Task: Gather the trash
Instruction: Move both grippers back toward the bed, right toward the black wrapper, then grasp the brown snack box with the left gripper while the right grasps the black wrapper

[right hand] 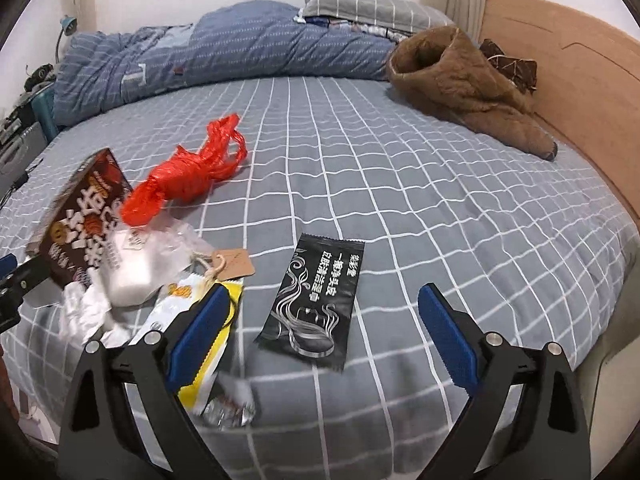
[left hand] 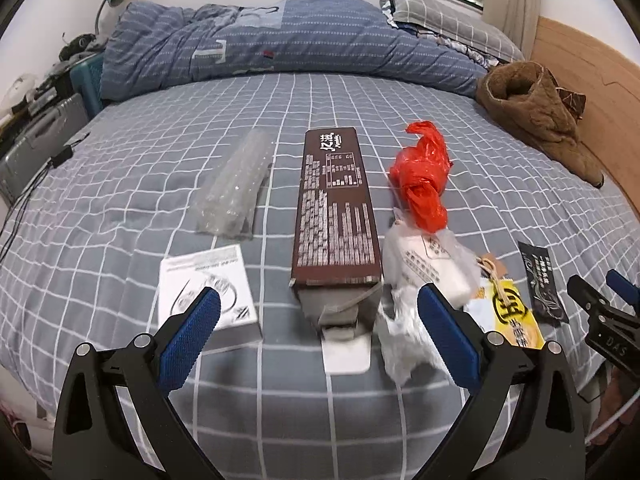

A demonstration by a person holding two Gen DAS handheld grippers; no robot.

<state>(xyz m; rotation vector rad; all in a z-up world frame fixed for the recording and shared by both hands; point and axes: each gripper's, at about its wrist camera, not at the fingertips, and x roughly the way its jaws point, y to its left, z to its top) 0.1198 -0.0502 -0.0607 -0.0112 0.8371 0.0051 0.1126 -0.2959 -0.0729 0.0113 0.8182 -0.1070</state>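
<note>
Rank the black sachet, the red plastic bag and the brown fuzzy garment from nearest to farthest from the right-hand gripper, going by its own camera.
From the right gripper:
1. Black sachet, lying flat just ahead, between the fingers.
2. Red plastic bag, farther up, to the left.
3. Brown fuzzy garment, far right, by the headboard.

On the bed [left hand: 320, 420] a long box [left hand: 336, 208] lies lengthwise in the middle of the left wrist view. Left of it lies a bubble-wrap sleeve [left hand: 232, 188], and nearer the camera a booklet [left hand: 206, 292]. Right of the box lies a knotted plastic bag [left hand: 424, 176], with crumpled wrappers [left hand: 420, 280] before it. Further right lie a snack packet [left hand: 516, 316] and a flat sachet [right hand: 316, 300]. Behind all these lies a rolled quilt [left hand: 280, 40], with a coat [left hand: 540, 112] at the far right beside the headboard [left hand: 592, 68]
</note>
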